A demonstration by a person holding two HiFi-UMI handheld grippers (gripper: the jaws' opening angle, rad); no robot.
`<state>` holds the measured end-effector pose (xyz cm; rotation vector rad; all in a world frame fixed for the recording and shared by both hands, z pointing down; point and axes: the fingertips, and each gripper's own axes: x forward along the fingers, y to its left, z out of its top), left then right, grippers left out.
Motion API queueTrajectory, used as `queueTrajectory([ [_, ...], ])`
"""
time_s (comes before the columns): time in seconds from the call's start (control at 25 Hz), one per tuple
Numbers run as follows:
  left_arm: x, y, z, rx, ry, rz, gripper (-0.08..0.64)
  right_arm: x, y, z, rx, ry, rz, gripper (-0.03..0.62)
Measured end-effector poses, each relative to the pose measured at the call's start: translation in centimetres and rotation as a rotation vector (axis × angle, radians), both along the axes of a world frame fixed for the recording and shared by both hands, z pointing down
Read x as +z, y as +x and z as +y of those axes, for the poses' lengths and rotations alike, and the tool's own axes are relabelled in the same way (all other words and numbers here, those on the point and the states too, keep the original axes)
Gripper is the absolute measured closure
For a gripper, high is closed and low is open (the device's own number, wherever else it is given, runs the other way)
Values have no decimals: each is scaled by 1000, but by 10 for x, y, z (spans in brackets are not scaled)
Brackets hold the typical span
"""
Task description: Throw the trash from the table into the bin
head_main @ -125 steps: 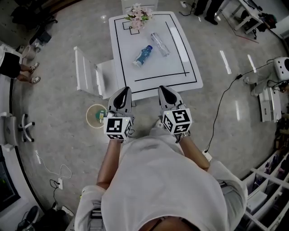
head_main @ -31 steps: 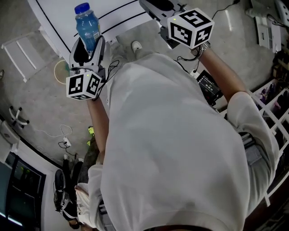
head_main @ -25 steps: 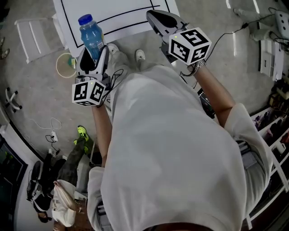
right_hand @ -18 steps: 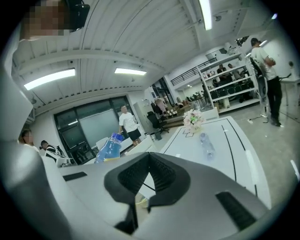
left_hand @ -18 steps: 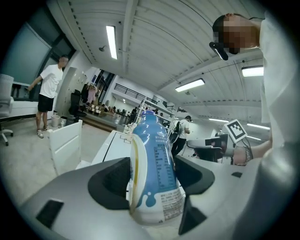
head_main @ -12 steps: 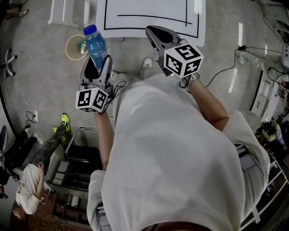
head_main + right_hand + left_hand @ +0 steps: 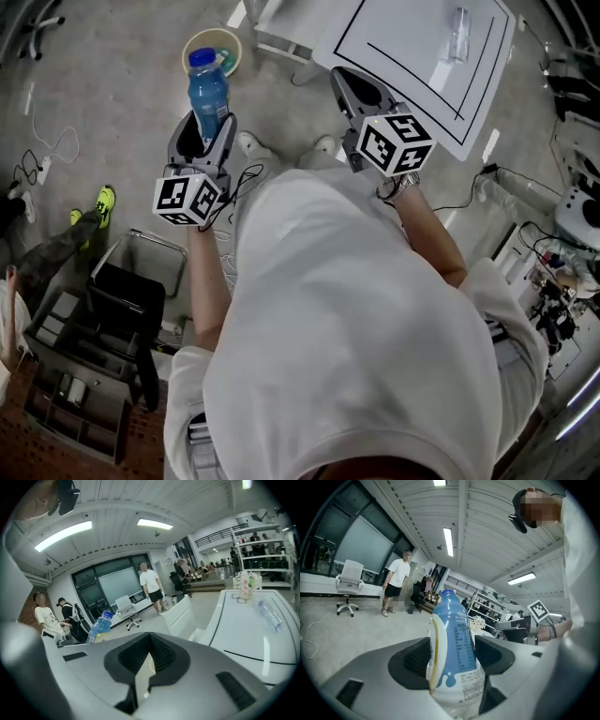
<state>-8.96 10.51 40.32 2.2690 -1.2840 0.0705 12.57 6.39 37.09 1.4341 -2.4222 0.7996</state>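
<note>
Bottle [image 7: 208,89] first: the blue one with the blue cap stands upright between the jaws of the left gripper [image 7: 205,129], which pinch it low on its labelled body, so most of its height rises free above the grip. From the head view the bottle is off the table [image 7: 412,66] and over the floor, its cap showing just in front of the round bin [image 7: 231,44], which sits on the floor beside a white chair [image 7: 277,33]. We judge the step in hand to be the carry to the bin, with the drop not yet made. To do it well we would bring the bottle's base squarely above the bin's mouth before letting go, because the opening looks narrow next to a tall bottle and a release at the rim could tip it onto the floor. We would lower it towards the opening, keep it close to upright, and only then spread the jaws. The right gripper [image 7: 349,82] has its jaws pressed together on nothing and hangs near the table's edge. A clear bottle [image 7: 458,21] lies on the table, so we reckon one more trip is needed.
</note>
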Motion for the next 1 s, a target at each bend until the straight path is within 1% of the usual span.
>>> queueTrajectory([
  [0.08, -1, -51, -11, -18, 1, -9, 258, 0, -55, -11, -39, 2, 10, 581],
  [0.12, -2, -69, -16, -26, 3, -13, 258, -1, -75, -15, -51, 3, 12, 581],
  [0.2, -2, -88, -19, -48, 1, -10, 258, -1, -97, -19, -71, -1, 14, 581],
  [0.36, 15, -99, -23, -81, -36, 13, 258, 7, -108, -26, -102, -27, 34, 581],
  [0.48, 29, -113, -43, -85, -65, 22, 258, 15, -124, -43, -120, -49, 51, 581],
  [0.56, 34, -116, -61, -82, -78, 20, 258, 24, -130, -59, -129, -73, 53, 581],
  [0.76, 45, -120, -100, -86, -117, 0, 258, 46, -154, -103, -157, -110, 33, 581],
  [1.0, 97, -136, -146, -73, -225, -52, 257, 69, -189, -165, -270, -99, 53, 581],
])
